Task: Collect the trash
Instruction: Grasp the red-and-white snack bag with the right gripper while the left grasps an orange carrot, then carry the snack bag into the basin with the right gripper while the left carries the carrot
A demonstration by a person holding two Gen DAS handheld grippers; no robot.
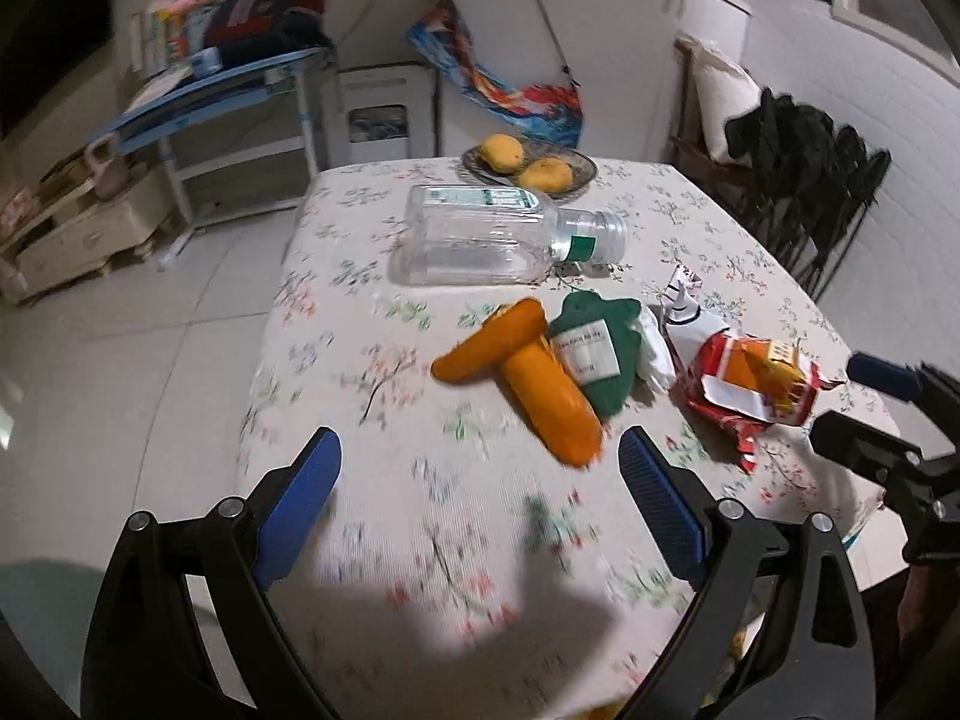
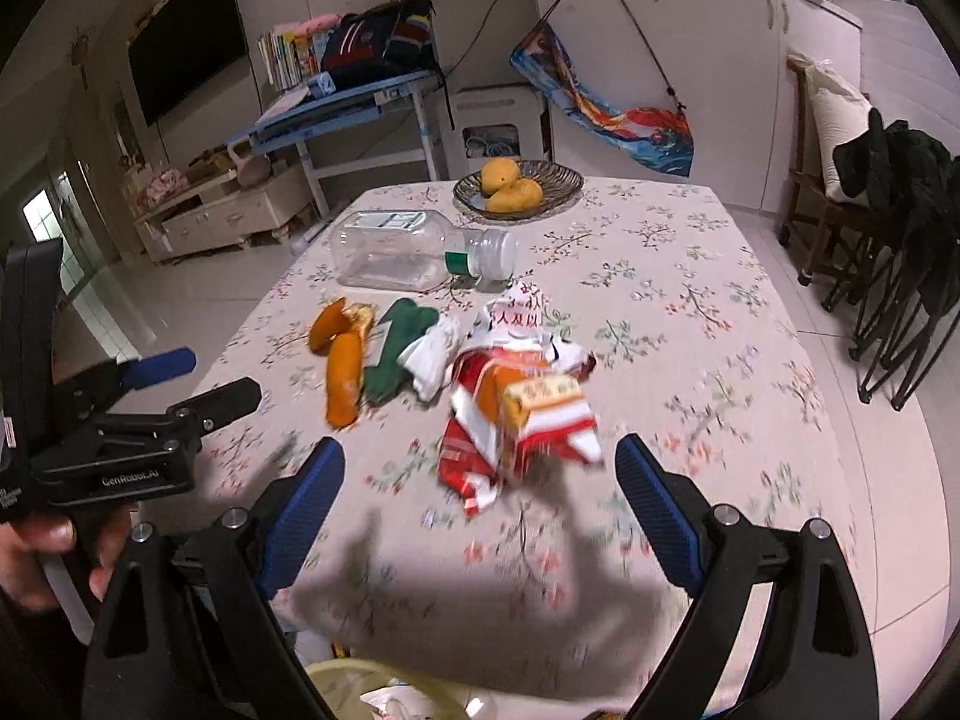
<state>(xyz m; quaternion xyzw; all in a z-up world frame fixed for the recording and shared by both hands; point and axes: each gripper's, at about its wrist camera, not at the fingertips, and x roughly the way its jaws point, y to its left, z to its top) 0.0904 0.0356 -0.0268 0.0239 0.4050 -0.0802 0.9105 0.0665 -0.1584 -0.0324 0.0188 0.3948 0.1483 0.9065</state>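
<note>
Floral tablecloth (image 2: pixel 660 276) littered, both grippers (image 1: pixel 480 504) (image 2: pixel 480 504) spread wide and empty; risk of knocking red wrapper (image 2: pixel 516 420) off if rushed.

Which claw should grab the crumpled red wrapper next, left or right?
Right. The red wrapper lies directly ahead of the open right claw, nearly between its fingers. The left claw, also open, faces the orange peel, with the wrapper off to its side.
</note>
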